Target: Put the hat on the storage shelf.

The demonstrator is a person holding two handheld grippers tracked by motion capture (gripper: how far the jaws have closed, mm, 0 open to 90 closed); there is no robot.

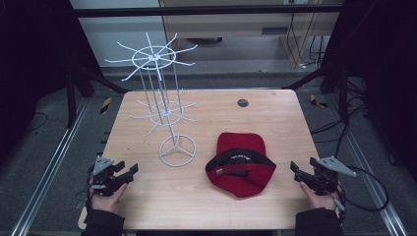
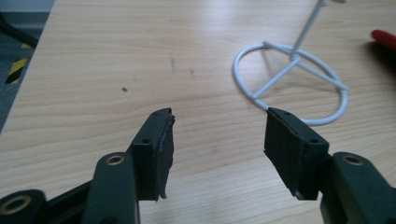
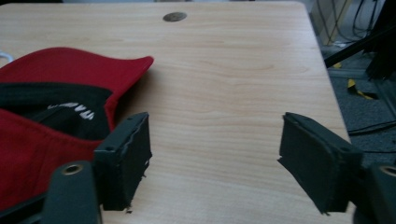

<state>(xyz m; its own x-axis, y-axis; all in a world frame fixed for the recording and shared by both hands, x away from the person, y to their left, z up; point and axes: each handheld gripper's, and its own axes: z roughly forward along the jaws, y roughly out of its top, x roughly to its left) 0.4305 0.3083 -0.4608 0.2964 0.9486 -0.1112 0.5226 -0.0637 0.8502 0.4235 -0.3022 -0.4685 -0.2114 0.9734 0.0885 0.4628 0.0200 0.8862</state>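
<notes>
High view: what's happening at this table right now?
A person sits at a wooden table with a gripper in each hand. The left gripper and the right gripper both rest near the front edge with jaws open, holding nothing. Between them lies a red cap, upside down, with a white wire rack standing to its left. Neither the cap nor the rack is touched yet; the right gripper is the closer one to the cap.

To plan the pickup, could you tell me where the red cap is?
In the high view the red cap lies on the table's near right half, between the white wire rack and the right gripper.
</notes>
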